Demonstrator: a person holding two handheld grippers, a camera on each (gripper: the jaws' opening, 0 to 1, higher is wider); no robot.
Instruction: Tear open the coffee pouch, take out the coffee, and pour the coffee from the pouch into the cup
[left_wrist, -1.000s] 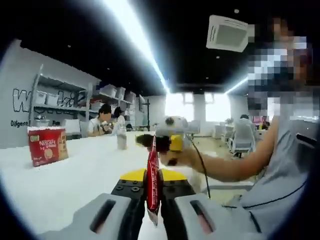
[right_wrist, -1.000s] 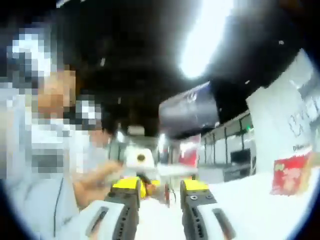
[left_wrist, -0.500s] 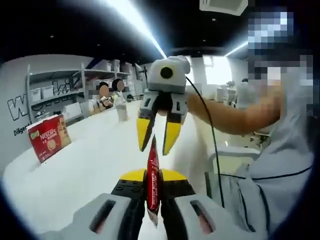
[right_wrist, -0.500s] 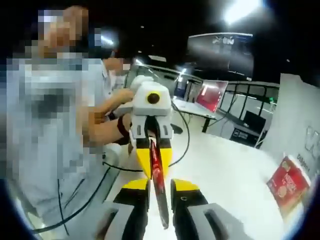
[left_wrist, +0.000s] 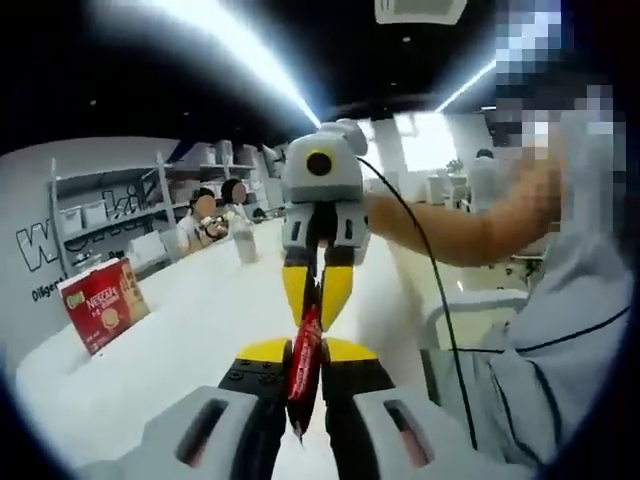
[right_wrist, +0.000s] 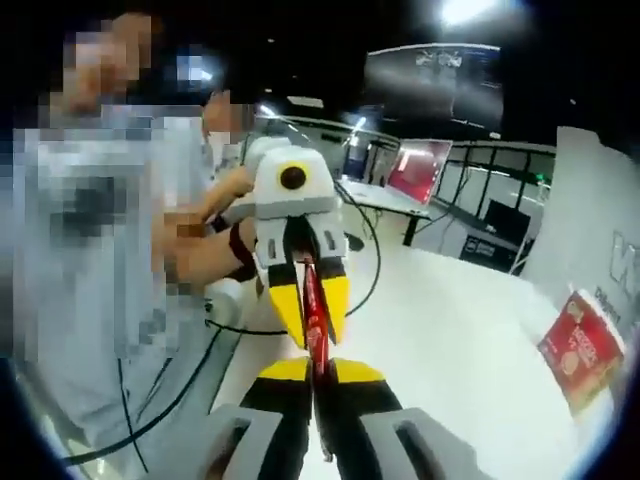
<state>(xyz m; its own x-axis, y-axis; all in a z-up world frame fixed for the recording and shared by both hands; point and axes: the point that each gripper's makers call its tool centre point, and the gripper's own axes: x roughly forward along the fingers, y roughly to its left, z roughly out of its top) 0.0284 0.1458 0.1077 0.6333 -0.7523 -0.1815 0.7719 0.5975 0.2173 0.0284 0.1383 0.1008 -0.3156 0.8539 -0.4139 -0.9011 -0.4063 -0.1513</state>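
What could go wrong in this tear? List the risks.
1. Both claws, left claw and right claw, pinch the same thin red coffee pouch close together; it may slip out rather than tear.
2. The pouch hangs in mid-air above the white table, so a sudden rip could scatter coffee there.

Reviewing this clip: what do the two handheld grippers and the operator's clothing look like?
Each gripper has a pale grey body, black mid-sections with screws, and yellow-tipped jaws. Seen from the left gripper view, the right gripper trails a thin black cable. Seen from the right gripper view, the left gripper has a similar black cable. The person wears a light grey short-sleeved shirt with dark piping.
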